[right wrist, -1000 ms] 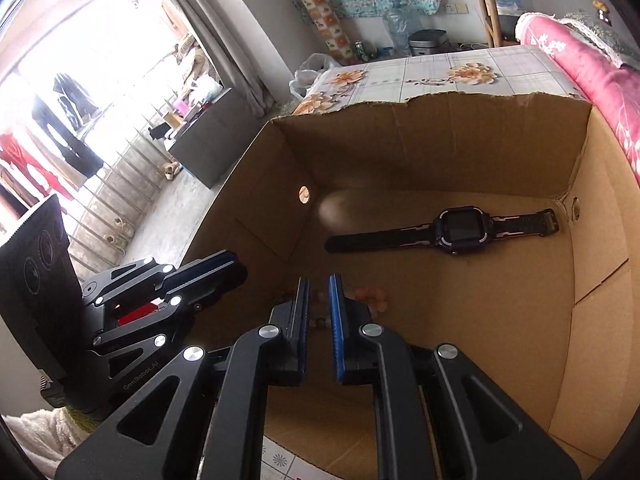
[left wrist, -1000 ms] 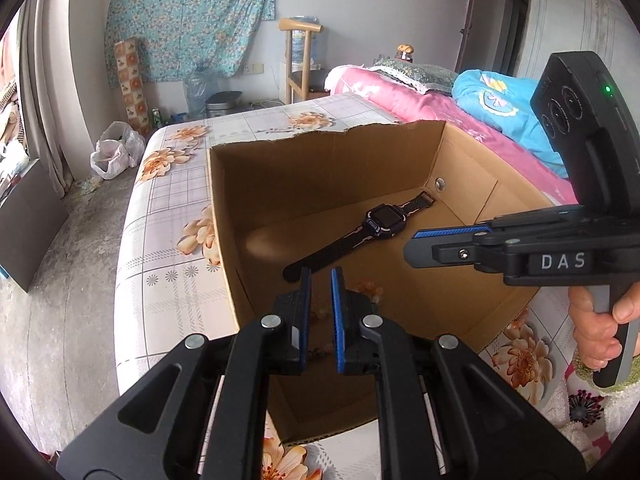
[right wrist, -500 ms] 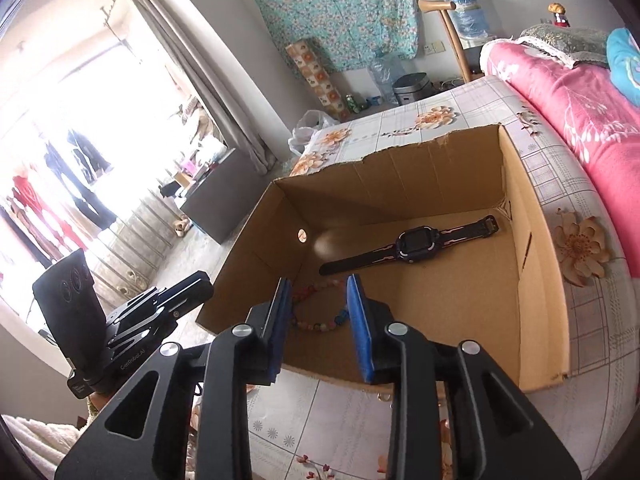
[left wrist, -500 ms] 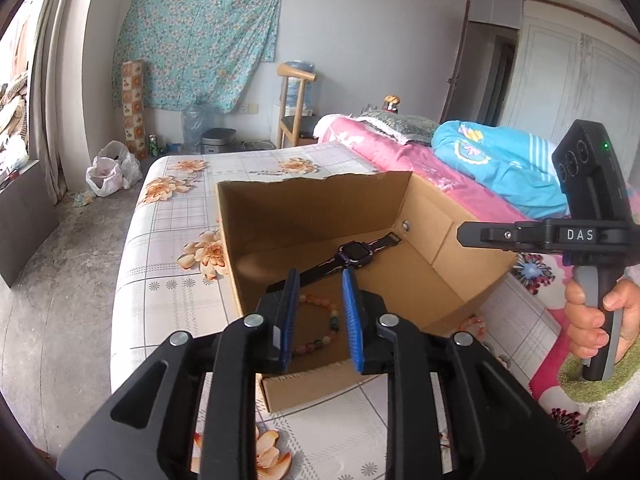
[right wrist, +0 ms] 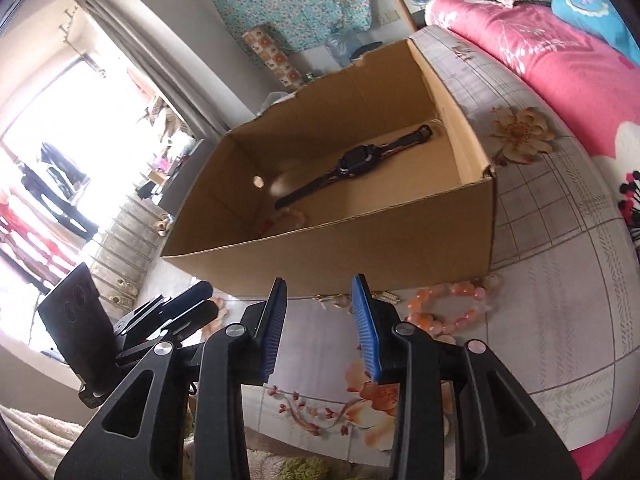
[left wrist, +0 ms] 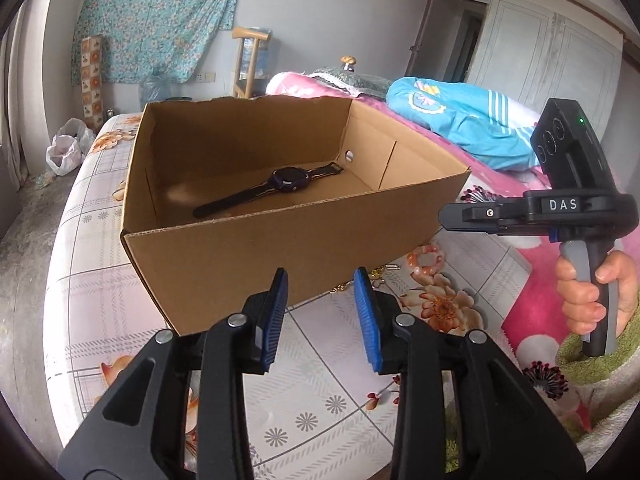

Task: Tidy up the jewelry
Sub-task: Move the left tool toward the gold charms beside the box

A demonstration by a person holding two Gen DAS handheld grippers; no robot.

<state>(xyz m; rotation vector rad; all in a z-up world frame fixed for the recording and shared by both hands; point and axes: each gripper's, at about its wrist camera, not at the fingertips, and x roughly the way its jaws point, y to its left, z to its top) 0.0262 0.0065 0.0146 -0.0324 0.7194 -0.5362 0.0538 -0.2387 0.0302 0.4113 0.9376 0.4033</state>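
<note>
Left gripper (left wrist: 320, 316): jaws apart, empty.
Right gripper (right wrist: 319, 320): jaws apart, empty.
Pink bead bracelet (right wrist: 444, 312): right view, 2 o'clock of fingers.
Smartwatch (left wrist: 276, 186): inside cardboard box (left wrist: 280, 248).

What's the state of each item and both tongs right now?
Left tongs: open, empty.
Right tongs: open, empty.
Box: upright, open top.
Watch: flat on box floor, strap unbuckled.
Bead bracelet in box: lying by near wall.
Pink bracelet: outside box, on the tablecloth.
</note>
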